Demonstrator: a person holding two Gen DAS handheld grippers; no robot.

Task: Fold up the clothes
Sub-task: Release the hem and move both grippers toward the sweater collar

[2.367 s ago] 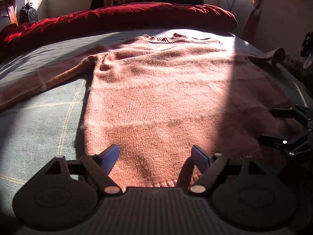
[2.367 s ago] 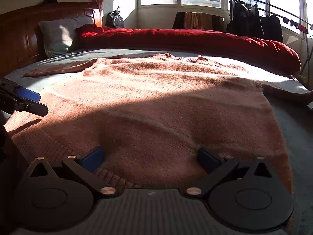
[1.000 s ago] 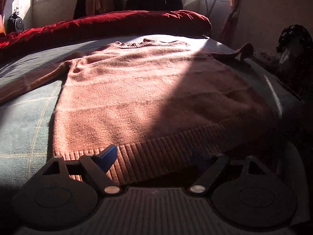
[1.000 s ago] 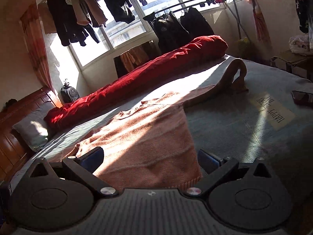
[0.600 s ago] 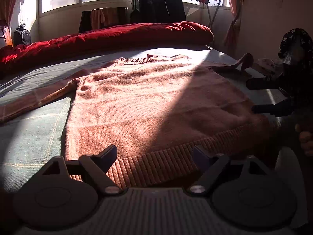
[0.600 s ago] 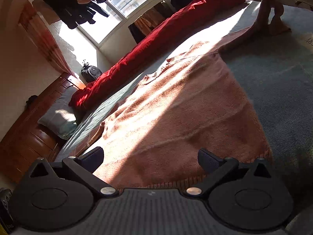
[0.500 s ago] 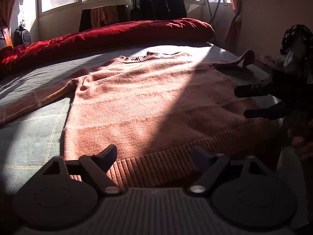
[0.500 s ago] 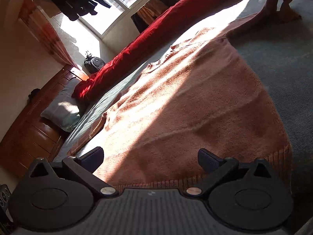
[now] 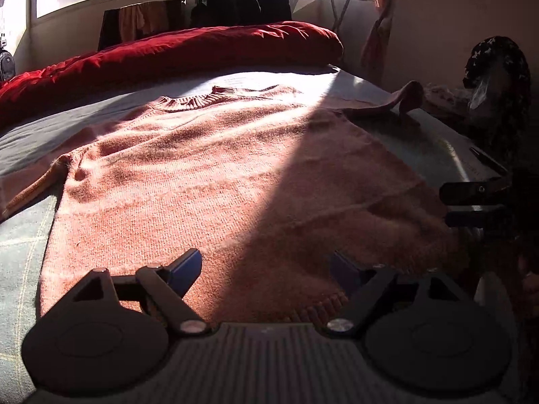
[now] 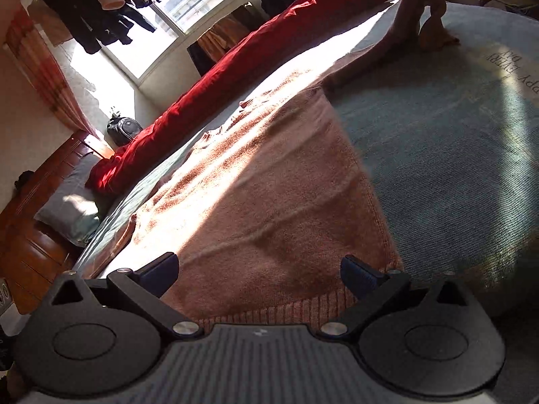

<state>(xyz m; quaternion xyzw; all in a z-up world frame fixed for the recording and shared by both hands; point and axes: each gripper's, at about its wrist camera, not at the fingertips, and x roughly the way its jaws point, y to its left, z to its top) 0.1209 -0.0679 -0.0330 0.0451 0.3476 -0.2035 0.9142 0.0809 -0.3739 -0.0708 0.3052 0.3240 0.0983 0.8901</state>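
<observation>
The left gripper (image 9: 264,267) stands wide open at the bottom of its frame with nothing clamped; the ribbed hem of the pink sweater (image 9: 215,175) lies flat under and between its two fingers (image 9: 187,266). From there the sweater spreads up through the middle of the frame to its collar at upper centre, half in sunlight, half in shadow.

The right gripper (image 10: 259,269) is also spread wide and holds nothing; the sweater (image 10: 269,195) hem runs across the gap between its fingers (image 10: 358,274), the hem's corner just beside the right-hand one. In the left view, the right gripper (image 9: 471,205) shows at the right edge, beside the sweater's side.

The sweater rests on a grey-green bed cover (image 10: 438,141), one sleeve (image 10: 414,10) humped at upper right. A red duvet (image 9: 175,50) lies beyond the collar.
</observation>
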